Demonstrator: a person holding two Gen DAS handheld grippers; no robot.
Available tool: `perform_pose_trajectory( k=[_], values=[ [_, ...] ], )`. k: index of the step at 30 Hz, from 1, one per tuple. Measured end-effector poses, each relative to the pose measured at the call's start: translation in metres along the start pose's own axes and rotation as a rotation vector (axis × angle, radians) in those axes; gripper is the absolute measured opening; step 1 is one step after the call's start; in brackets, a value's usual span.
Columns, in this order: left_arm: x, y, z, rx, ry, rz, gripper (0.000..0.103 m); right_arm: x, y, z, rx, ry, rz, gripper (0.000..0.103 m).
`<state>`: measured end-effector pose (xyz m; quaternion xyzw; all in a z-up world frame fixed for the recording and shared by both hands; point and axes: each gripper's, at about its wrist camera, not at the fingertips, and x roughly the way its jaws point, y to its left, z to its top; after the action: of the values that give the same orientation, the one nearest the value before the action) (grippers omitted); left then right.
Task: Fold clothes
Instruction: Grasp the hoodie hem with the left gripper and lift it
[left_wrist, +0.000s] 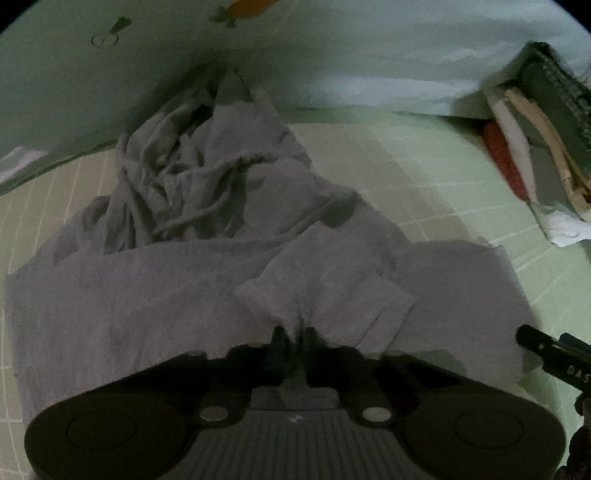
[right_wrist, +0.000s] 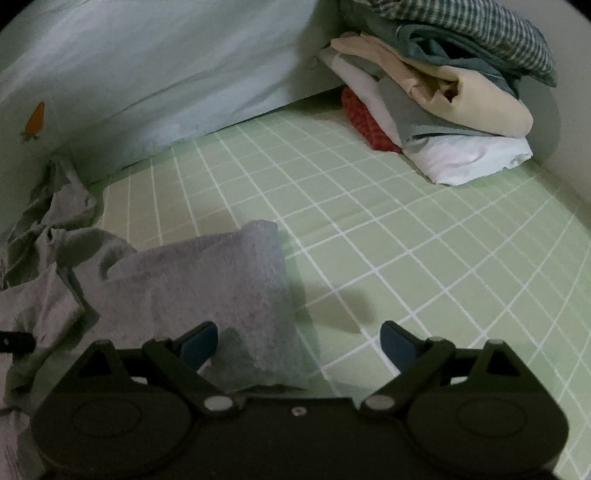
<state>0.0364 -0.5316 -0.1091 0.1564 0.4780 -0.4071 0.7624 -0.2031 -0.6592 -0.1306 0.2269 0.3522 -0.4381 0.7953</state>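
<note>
Grey sweatpants (left_wrist: 155, 295) lie spread across the near part of the bed (right_wrist: 406, 258), on the green checked sheet, waistband and drawcord bunched at the far left against the pale pillow (right_wrist: 166, 74). Left claw (left_wrist: 295, 334) is clamped shut on a pinch of the near hem; the cloth puckers right at the tips. Right claw (right_wrist: 299, 339) is wide open, holding nothing, blue pads (right_wrist: 199, 343) either side of the near right corner of the folded-over leg (right_wrist: 229, 288), with the right pad over bare sheet. Step in hand looks like securing the second corner before the fold. Judgement: shift the right claw left so both pads straddle the fabric edge, catch all layers, then close. Match the left grip's depth so the hem stays straight. Lift both corners together and level, carry toward the waistband, keep tension across the hem to stop sagging. Risk: a single-layer grab lets the lower layer drag. Finished stack of folded clothes (right_wrist: 461, 110) sits at the far right, well apart, clear of the travel path.
</note>
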Motion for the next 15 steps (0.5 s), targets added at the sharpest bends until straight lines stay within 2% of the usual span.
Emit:
perform_pose_trajectory(
  k=[7, 10, 15],
  values=[
    [-0.050, 0.004, -0.002, 0.021, -0.148, -0.035, 0.006, -0.012, 0.000, 0.000, -0.012, -0.040, -0.020, 0.096],
    [-0.081, 0.013, -0.002, -0.002, -0.222, -0.048, 0.006, -0.017, 0.001, 0.000, -0.022, -0.056, -0.027, 0.096],
    [-0.137, 0.041, -0.005, -0.072, -0.346, -0.017, 0.006, -0.023, 0.008, -0.001, -0.058, -0.074, -0.025, 0.096]
  ],
)
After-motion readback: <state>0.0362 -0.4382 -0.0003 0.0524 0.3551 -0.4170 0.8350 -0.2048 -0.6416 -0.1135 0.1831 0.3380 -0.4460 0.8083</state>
